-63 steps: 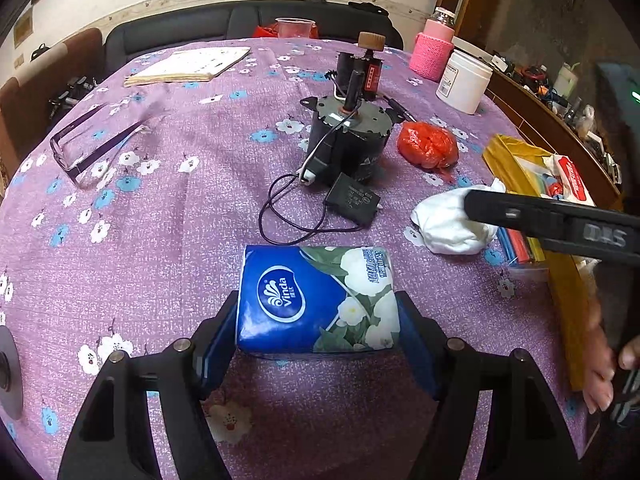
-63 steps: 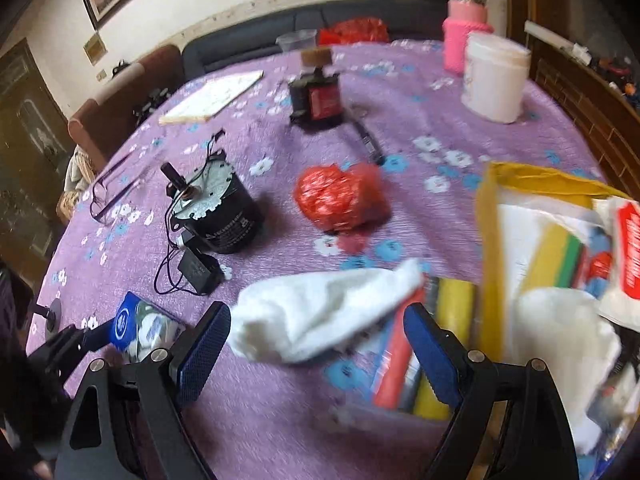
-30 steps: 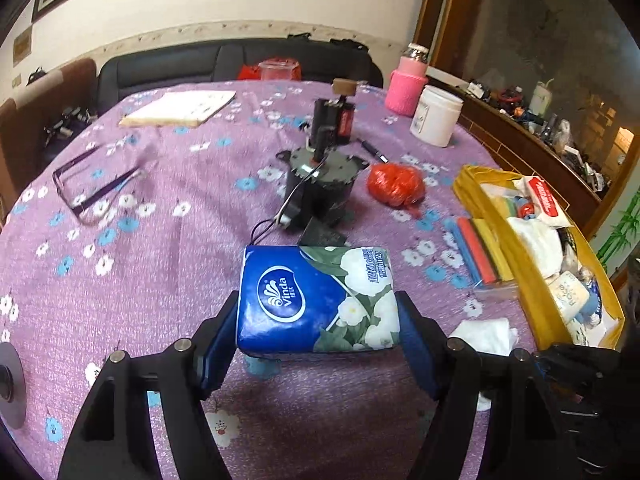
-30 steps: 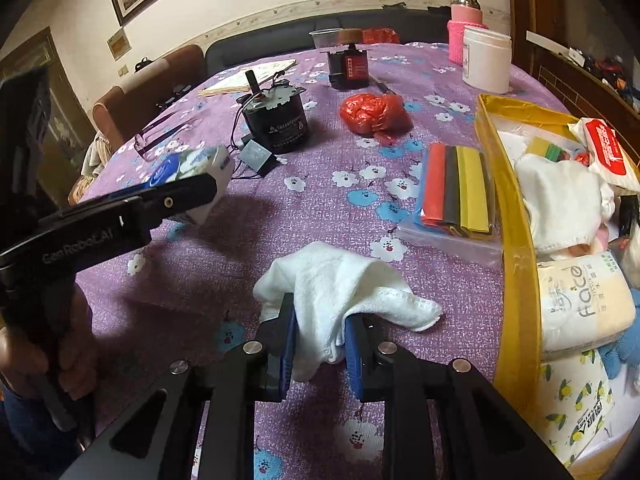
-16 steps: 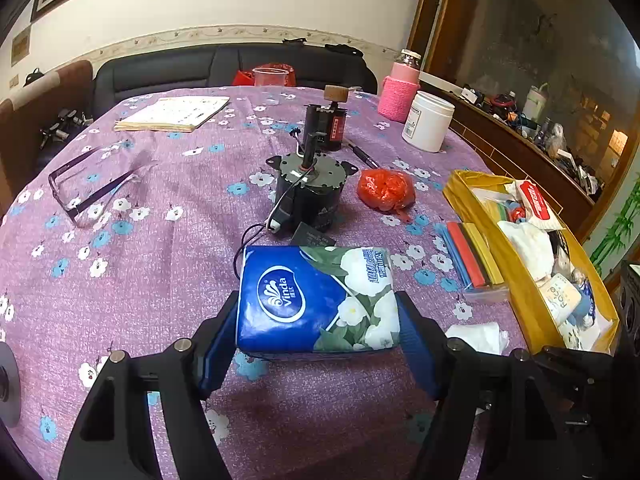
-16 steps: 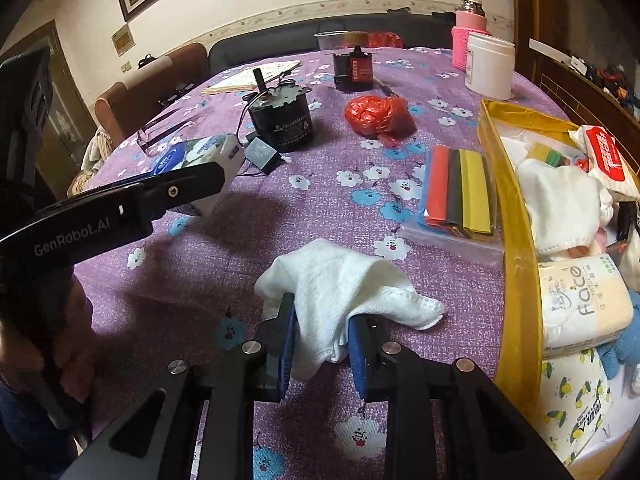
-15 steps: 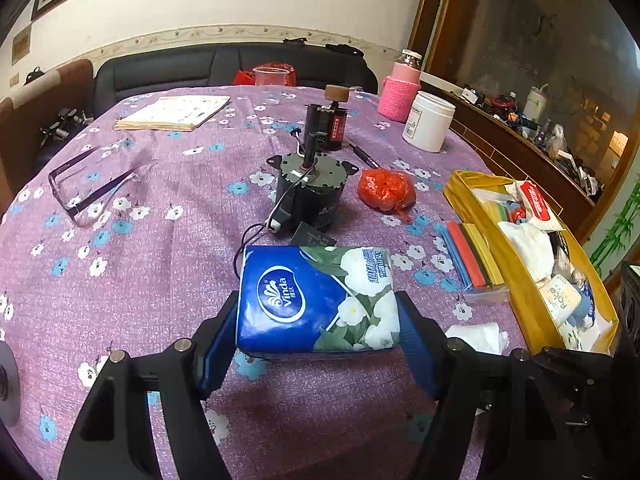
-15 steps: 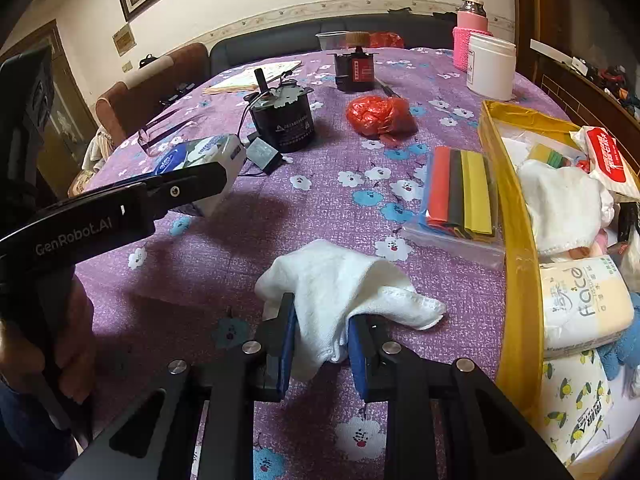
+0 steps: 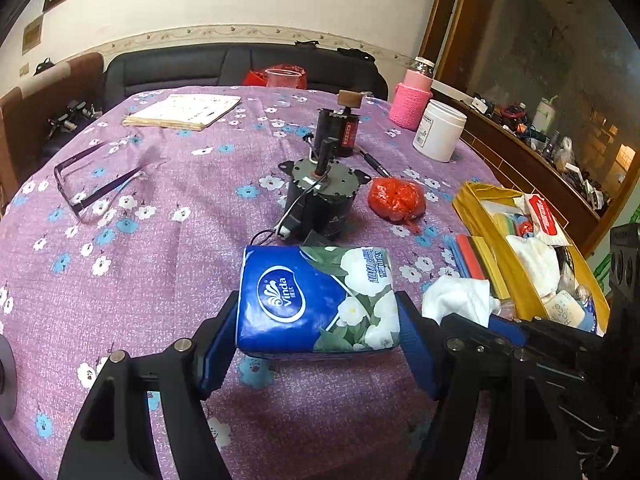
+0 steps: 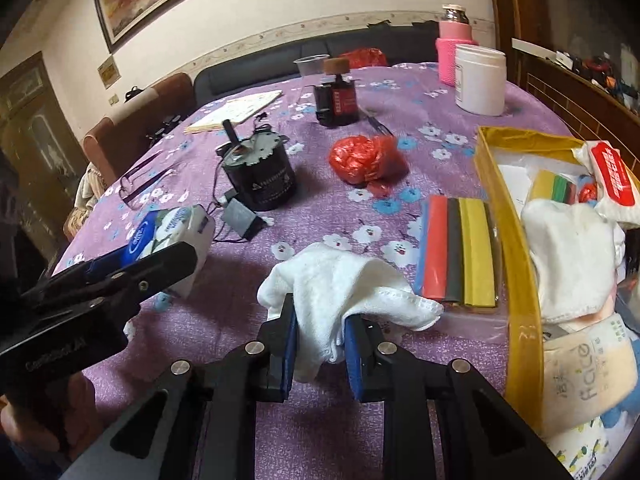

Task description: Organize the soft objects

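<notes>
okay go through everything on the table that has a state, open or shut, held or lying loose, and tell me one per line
left gripper: shut on the tissue pack
right gripper: shut on the white towel
yellow box: open, soft items inside
white jar: lid on
glasses: lying loose, arms unfolded
red bag: lying loose, bunched

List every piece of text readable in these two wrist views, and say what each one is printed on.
"Vinda": blue tissue pack held in the left gripper.
"face": cream tissue pack in the yellow bin.
"GenRobot.AI": side of the left gripper, seen blurred from the right wrist.
Too small or blurred: the notebook, the red label of the black device, the red-labelled wipes pack, the motor's markings.
</notes>
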Motion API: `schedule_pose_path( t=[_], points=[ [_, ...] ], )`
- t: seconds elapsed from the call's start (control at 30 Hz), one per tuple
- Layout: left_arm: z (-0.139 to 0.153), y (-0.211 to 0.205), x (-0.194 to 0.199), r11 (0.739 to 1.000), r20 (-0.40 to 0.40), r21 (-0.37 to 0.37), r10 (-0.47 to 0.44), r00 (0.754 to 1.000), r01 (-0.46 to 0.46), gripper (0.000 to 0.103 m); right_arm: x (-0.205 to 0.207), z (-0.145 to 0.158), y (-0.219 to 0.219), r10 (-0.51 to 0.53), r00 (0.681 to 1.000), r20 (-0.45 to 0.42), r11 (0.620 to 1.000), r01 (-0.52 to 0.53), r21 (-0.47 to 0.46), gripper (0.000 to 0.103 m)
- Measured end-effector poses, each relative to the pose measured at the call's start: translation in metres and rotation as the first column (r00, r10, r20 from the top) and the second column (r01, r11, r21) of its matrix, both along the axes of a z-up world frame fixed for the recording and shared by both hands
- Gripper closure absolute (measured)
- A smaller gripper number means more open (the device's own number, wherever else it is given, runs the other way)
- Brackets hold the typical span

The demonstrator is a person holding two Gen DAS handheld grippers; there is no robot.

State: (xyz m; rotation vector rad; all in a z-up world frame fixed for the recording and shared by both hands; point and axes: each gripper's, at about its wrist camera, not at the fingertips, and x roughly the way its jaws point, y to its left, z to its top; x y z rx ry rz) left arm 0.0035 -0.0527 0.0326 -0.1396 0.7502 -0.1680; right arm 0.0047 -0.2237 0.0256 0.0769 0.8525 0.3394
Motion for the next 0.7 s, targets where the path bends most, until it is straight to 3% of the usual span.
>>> schedule_pose_path(
  t=[0.23, 0.43, 0.7],
  points=[
    [0.0, 0.002, 0.002, 1.0, 0.001, -0.006, 0.01, 1.0, -0.01, 0.031, -0.003, 0.002, 0.002, -0.013, 1.0, 0.015, 0.999, 0.013, -0.029, 0.08],
    [0.004, 0.001, -0.002, 1.0, 0.03, 0.006, 0.013, 0.999, -0.013, 0.031, -0.019, 0.013, 0.0, -0.041, 0.994, 0.101, 0.998, 0.046, -0.045, 0.08],
    [0.008, 0.0, -0.008, 1.0, 0.053, 0.005, 0.01, 0.999, -0.011, 0.031, -0.038, 0.029, -0.02, -0.079, 0.987, 0.137, 0.996, 0.084, -0.029, 0.08]
  ],
)
